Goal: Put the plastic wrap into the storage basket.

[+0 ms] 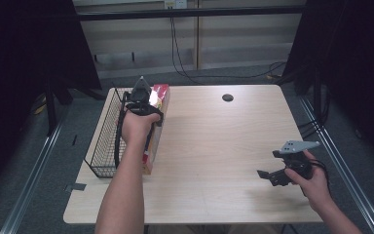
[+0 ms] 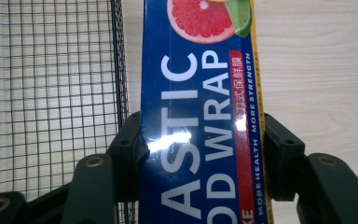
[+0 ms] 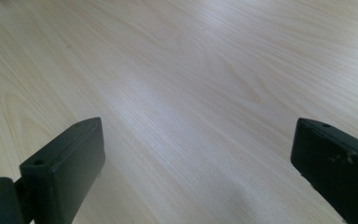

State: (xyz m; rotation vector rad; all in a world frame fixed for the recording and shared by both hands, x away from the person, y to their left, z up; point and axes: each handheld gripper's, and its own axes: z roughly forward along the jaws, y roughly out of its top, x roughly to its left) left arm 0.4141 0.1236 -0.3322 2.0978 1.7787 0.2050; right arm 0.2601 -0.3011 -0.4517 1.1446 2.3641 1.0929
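Note:
A long plastic food wrap box (image 1: 158, 99), blue with a grapefruit picture (image 2: 200, 116), lies lengthwise along the right side of a black wire basket (image 1: 104, 141). My left gripper (image 1: 141, 100) is shut across the box's width, with a jaw pressed on each long side (image 2: 203, 144). Whether the box rests on the table or is slightly raised, I cannot tell. My right gripper (image 1: 268, 176) is at the table's front right, low over bare wood. Its jaws stand wide apart (image 3: 198, 154) with nothing between them.
The wire basket (image 2: 51, 93) sits at the left edge of the light wooden table (image 1: 214, 136) and looks empty. A small black round cable hole (image 1: 227, 97) is near the far edge. Cables run on the floor behind the table.

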